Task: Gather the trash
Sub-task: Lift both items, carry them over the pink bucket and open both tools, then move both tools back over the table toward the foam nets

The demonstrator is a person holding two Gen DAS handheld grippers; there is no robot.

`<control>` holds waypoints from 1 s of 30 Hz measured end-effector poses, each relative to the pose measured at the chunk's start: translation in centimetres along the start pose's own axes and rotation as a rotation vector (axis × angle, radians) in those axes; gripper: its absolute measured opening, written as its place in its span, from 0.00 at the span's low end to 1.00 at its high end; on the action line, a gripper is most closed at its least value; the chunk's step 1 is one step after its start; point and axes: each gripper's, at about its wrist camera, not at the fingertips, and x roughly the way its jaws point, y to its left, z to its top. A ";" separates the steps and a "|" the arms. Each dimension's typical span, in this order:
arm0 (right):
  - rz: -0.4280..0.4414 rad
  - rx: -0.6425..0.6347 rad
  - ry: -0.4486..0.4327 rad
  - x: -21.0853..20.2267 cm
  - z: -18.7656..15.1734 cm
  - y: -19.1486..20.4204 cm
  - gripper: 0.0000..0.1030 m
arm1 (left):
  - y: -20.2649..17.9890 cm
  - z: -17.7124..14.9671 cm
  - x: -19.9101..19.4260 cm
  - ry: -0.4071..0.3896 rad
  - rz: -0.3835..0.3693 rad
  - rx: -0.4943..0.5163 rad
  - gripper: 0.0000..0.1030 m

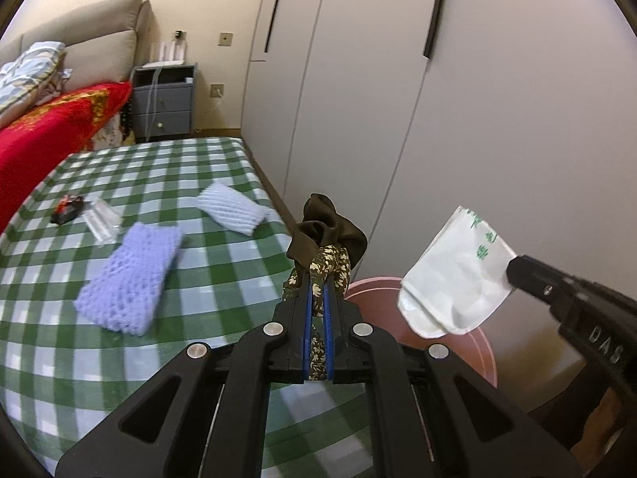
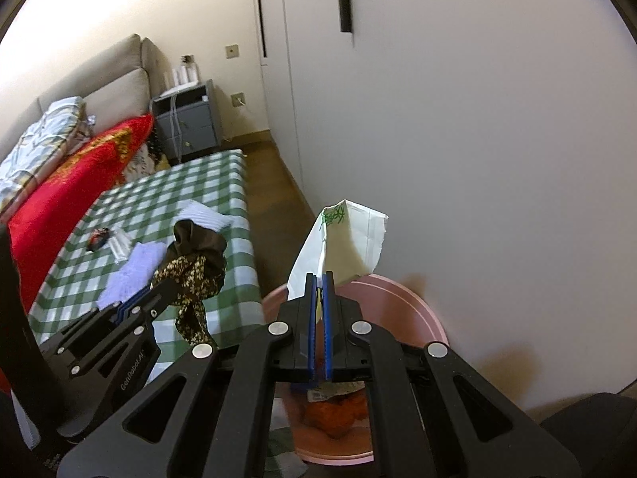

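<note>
My left gripper [image 1: 317,279] is shut on a dark floral cloth scrap [image 1: 326,235], held over the table's near right edge; it also shows in the right wrist view [image 2: 195,263]. My right gripper [image 2: 319,279] is shut on a white paper bag with green print [image 2: 342,239], held above the pink bin [image 2: 414,310]. The bag [image 1: 454,279] and bin [image 1: 483,354] also show in the left wrist view. On the green checked table [image 1: 119,358] lie a purple foam net [image 1: 131,279], a white foam net [image 1: 233,207], a clear wrapper [image 1: 99,219] and a red-black wrapper [image 1: 67,207].
The bin holds orange and other trash [image 2: 338,410]. A grey wardrobe [image 1: 477,99] stands right behind the bin. A bed with a red blanket [image 1: 47,135] borders the table's left side. A grey nightstand [image 1: 163,99] stands at the back.
</note>
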 end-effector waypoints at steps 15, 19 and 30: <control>-0.126 0.048 0.049 1.7 -0.4 -2.3 0.03 | -3.0 -0.4 4.8 0.078 -0.104 0.034 0.05; -0.145 0.075 0.058 1.8 -0.4 -3.0 0.08 | -2.7 -0.6 5.9 0.118 -0.129 -0.005 0.09; -0.142 0.088 0.043 1.4 -0.6 -2.9 0.27 | -1.3 -0.6 4.7 0.117 -0.120 -0.055 0.15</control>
